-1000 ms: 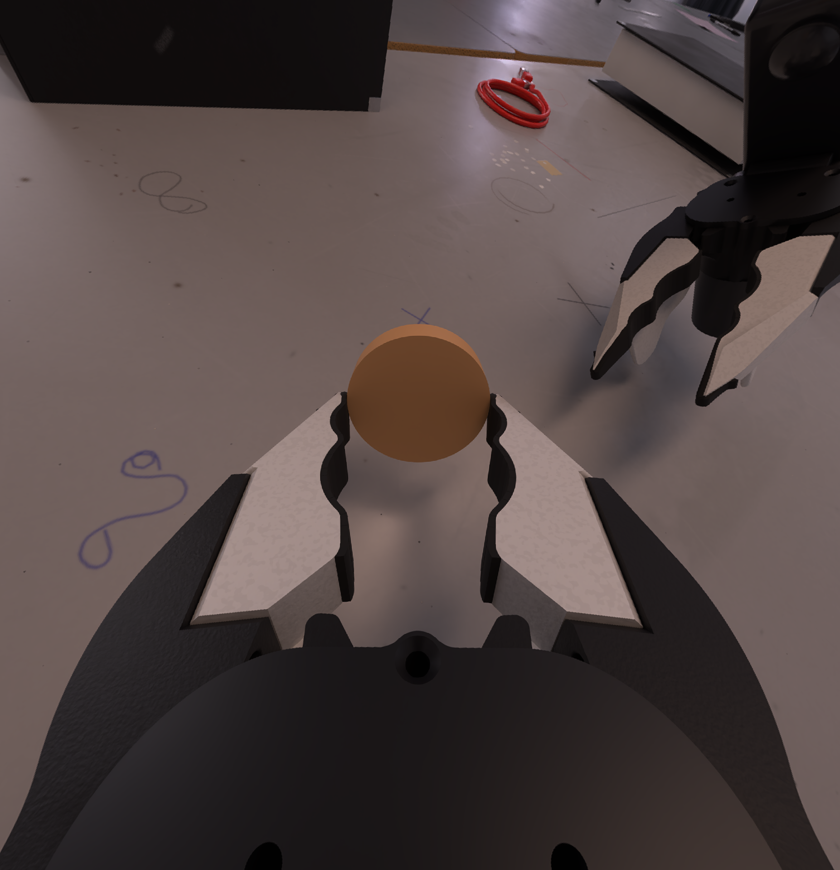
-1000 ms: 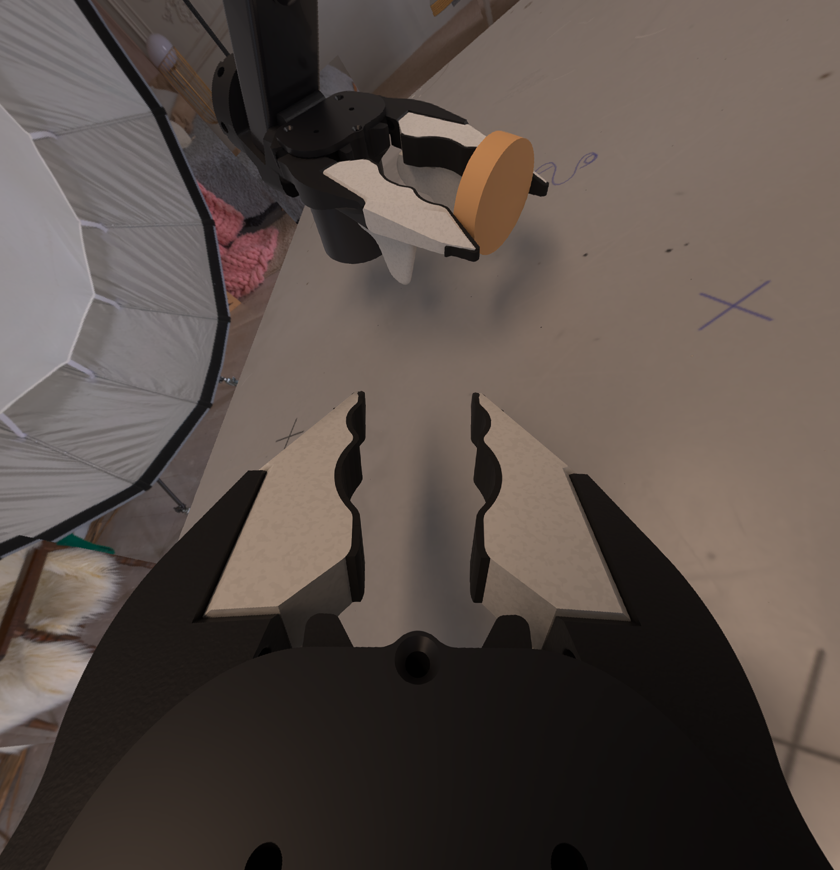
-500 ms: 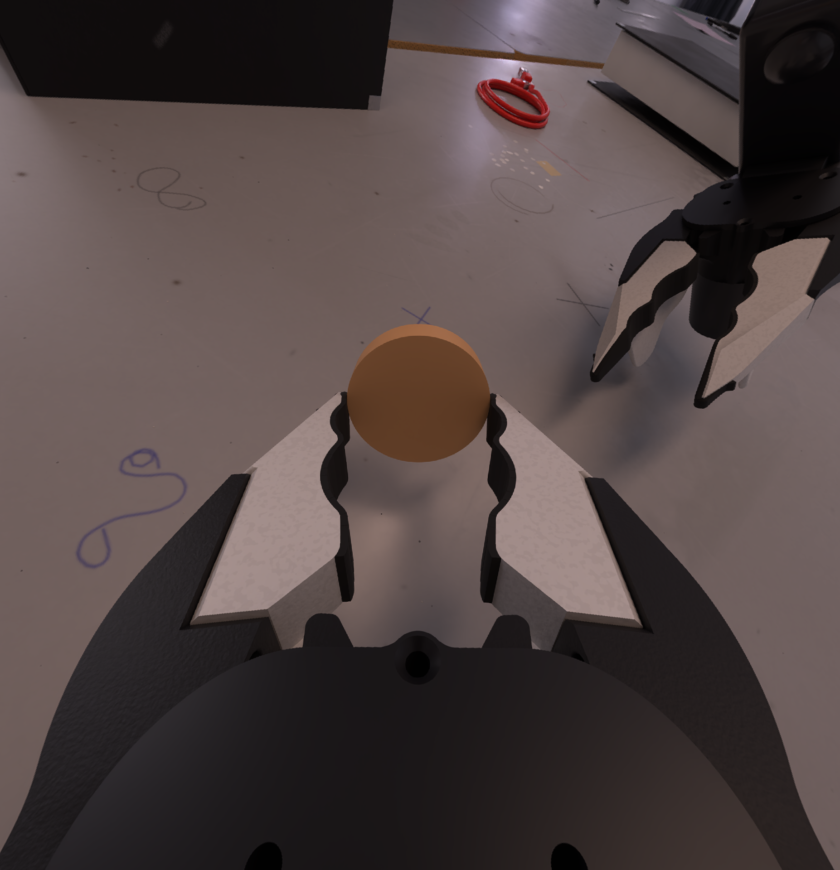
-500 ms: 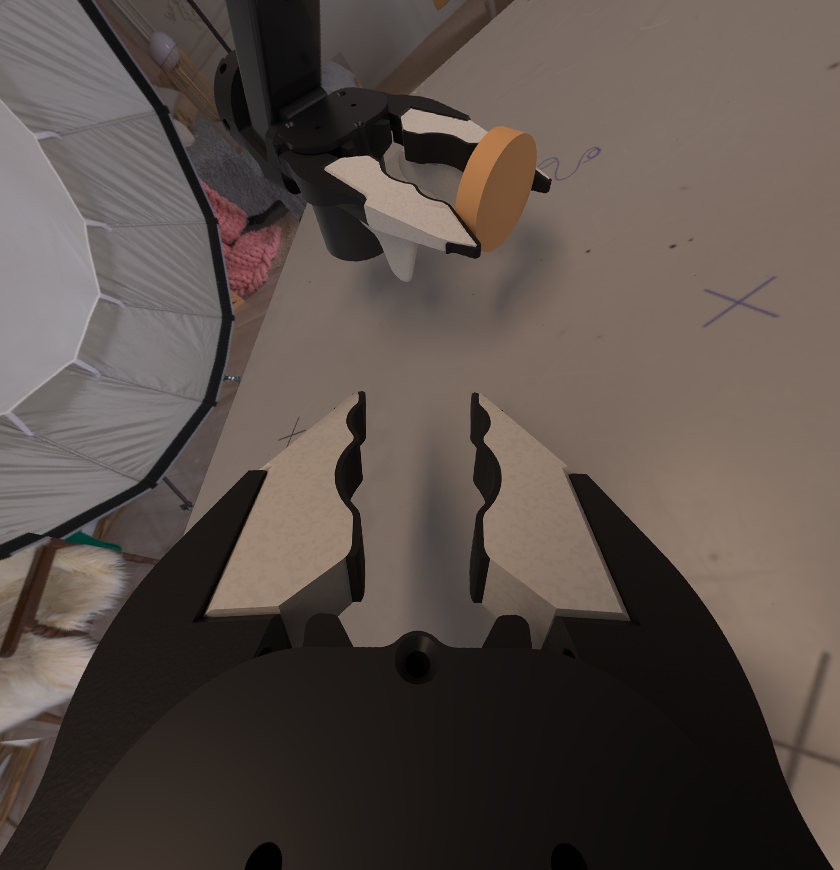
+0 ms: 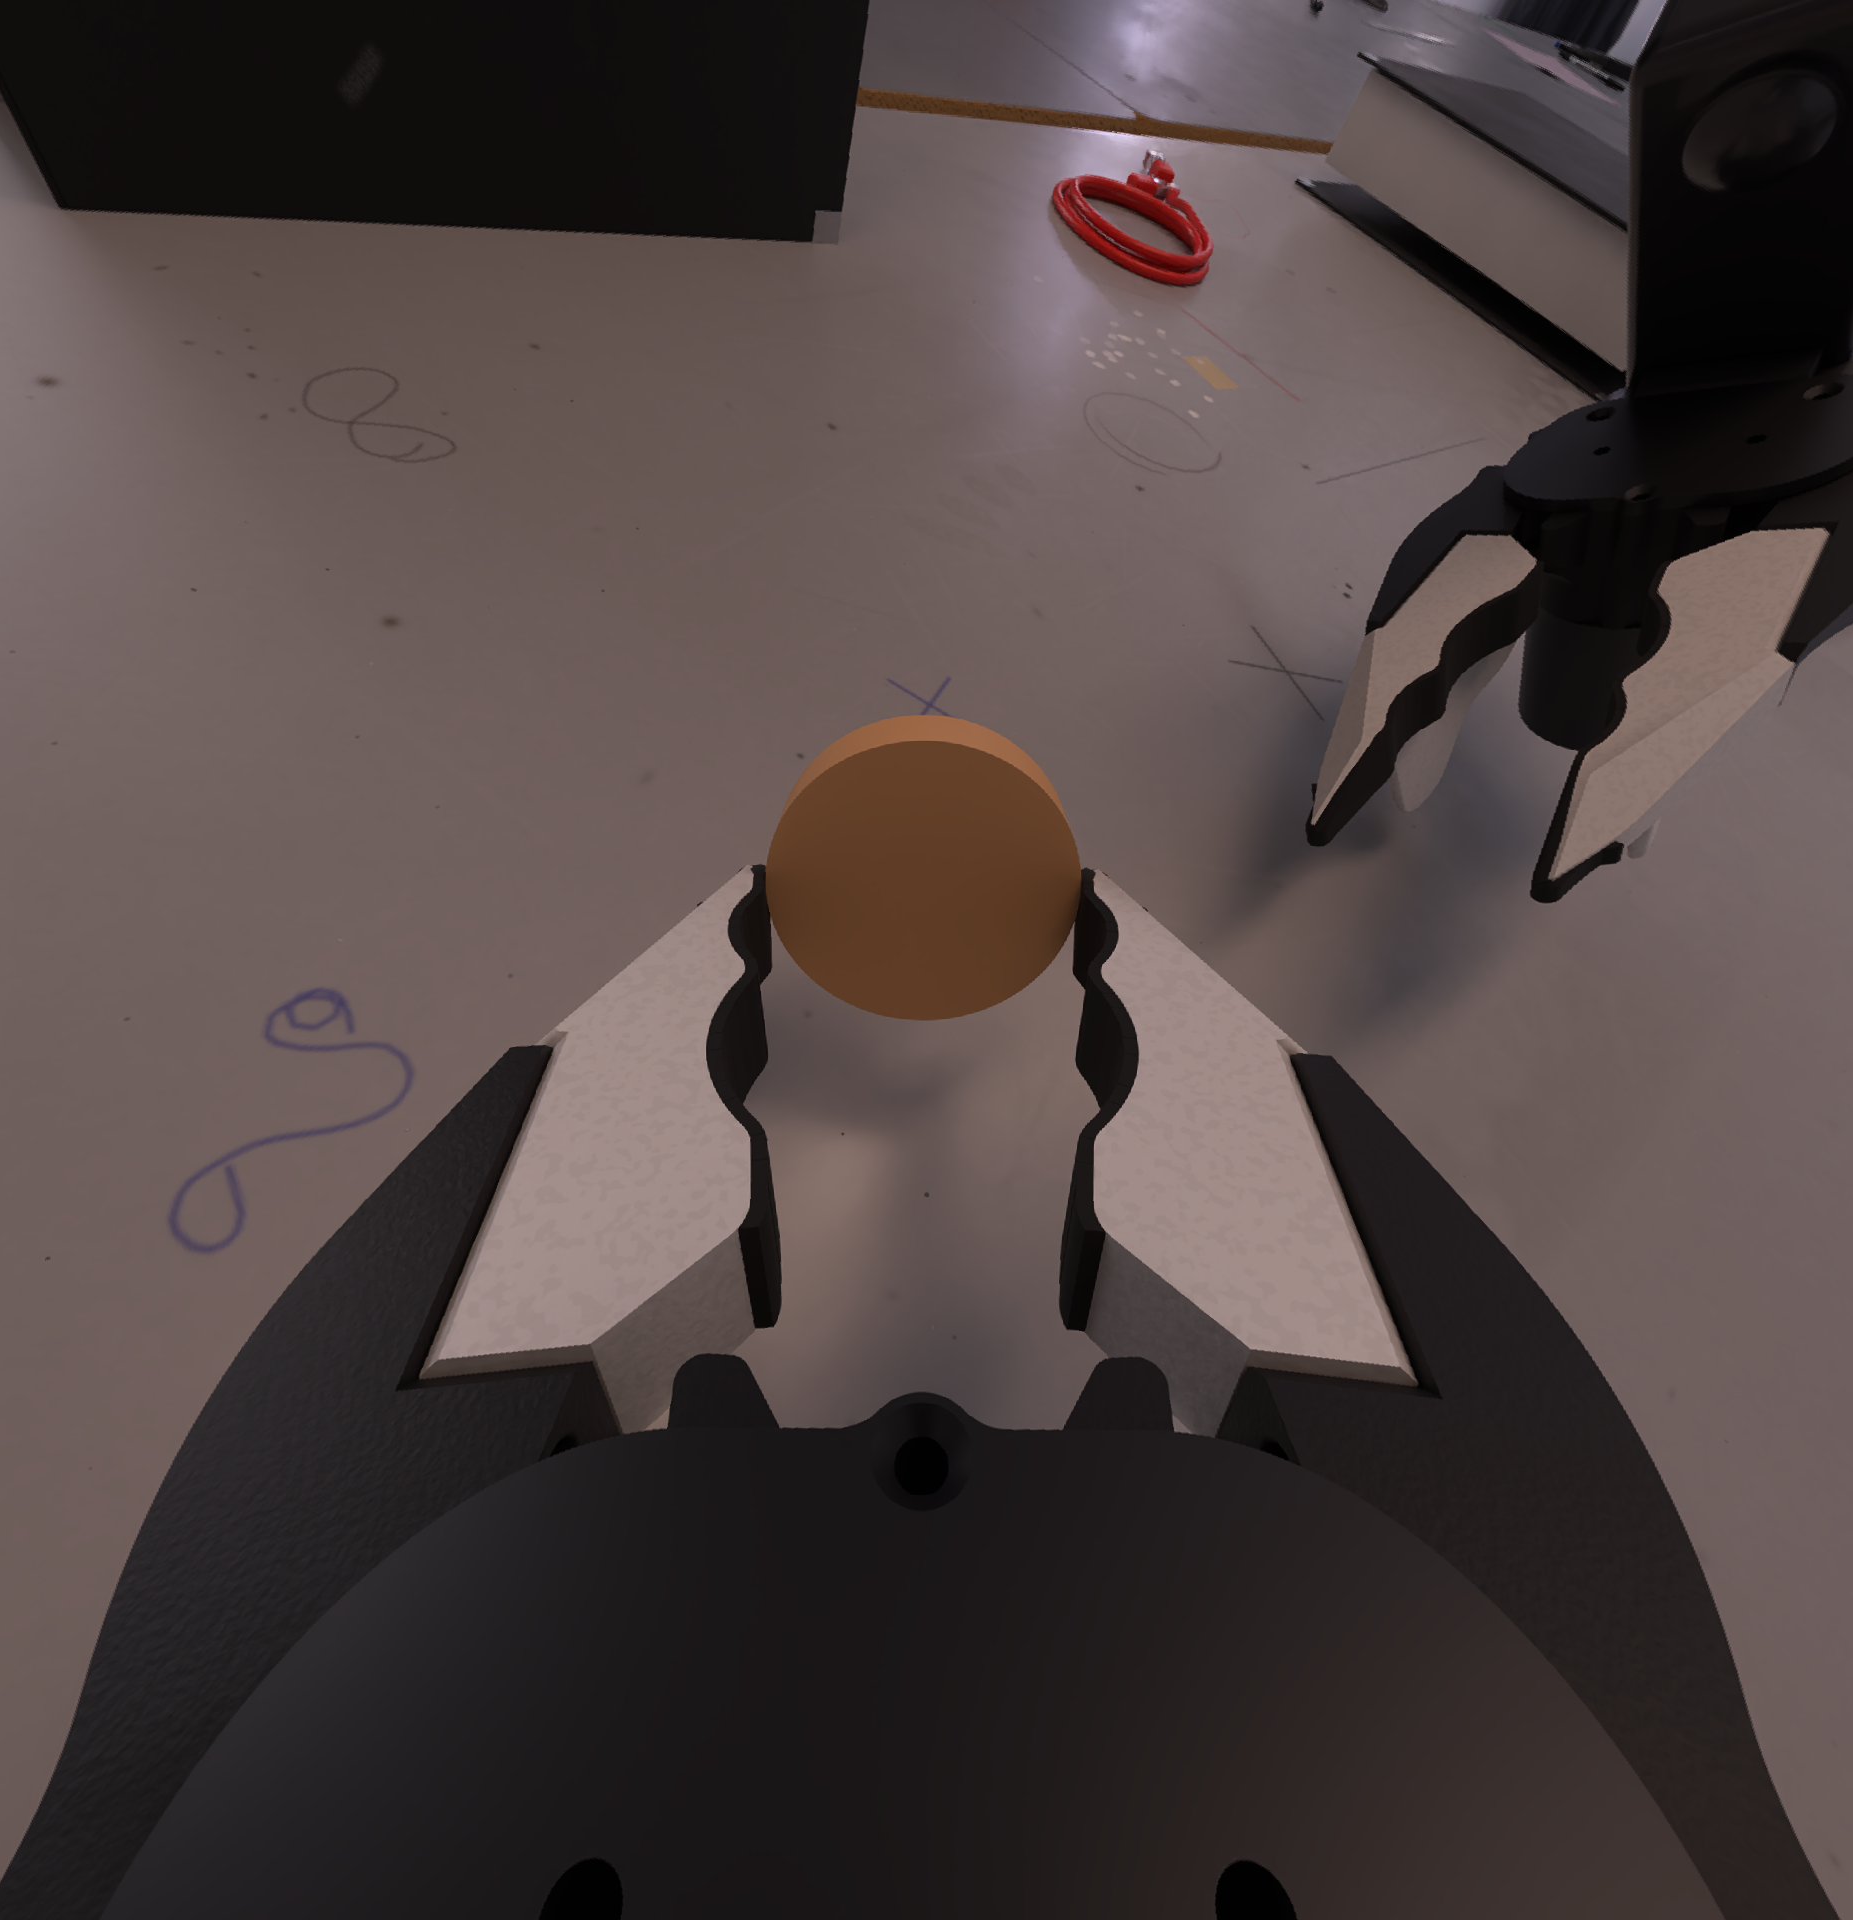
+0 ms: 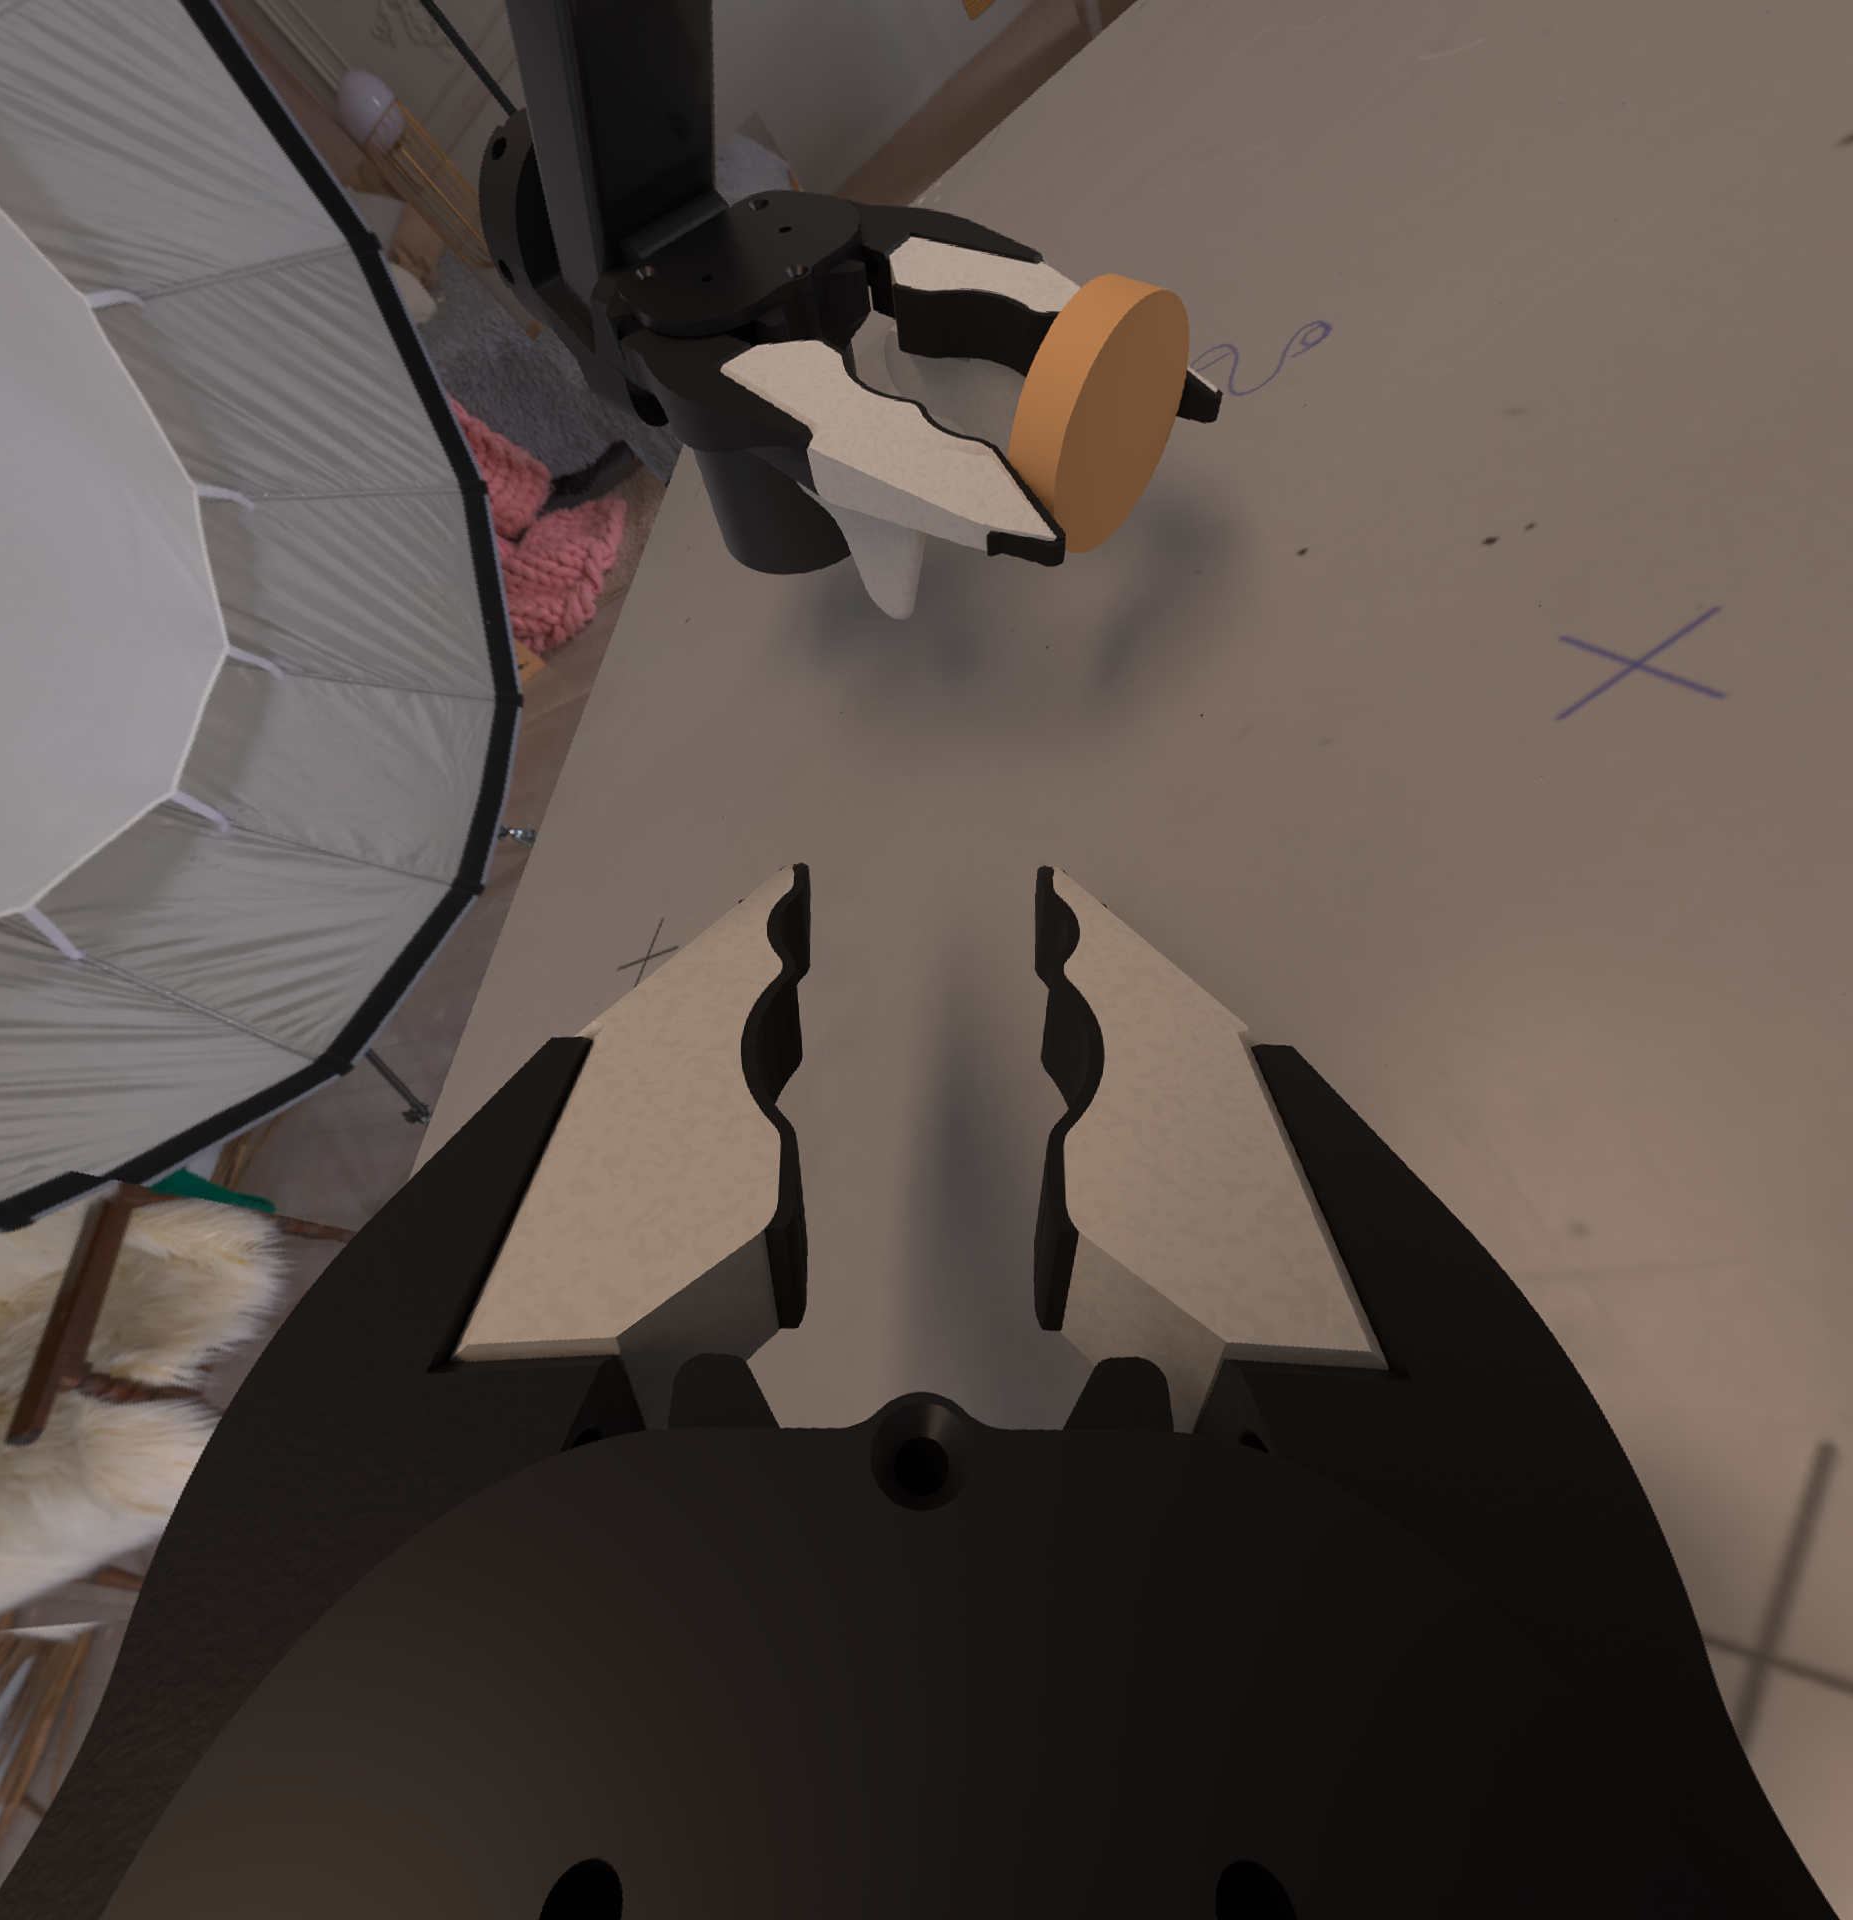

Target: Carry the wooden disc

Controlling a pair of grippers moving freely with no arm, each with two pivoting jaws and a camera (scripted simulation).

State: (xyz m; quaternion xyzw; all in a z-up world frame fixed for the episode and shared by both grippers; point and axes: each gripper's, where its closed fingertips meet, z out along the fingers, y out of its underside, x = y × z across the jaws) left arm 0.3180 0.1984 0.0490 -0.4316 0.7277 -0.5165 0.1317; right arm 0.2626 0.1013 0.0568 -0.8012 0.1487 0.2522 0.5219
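left claw point(image 5: 922, 883) grips the upright wooden disc point(image 5: 922, 873); right claw point(image 6: 920, 883) hangs open, empty.

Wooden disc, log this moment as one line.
left claw: shut on wooden disc, lifted off table | right claw: open, empty

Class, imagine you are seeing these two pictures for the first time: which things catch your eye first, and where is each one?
The round orange-brown wooden disc stands out first, pinched on edge at the fingertips of the left gripper, above the pale surface. To its right hangs the right gripper, open and empty. Far back on the floor lies a bright red coiled cable.
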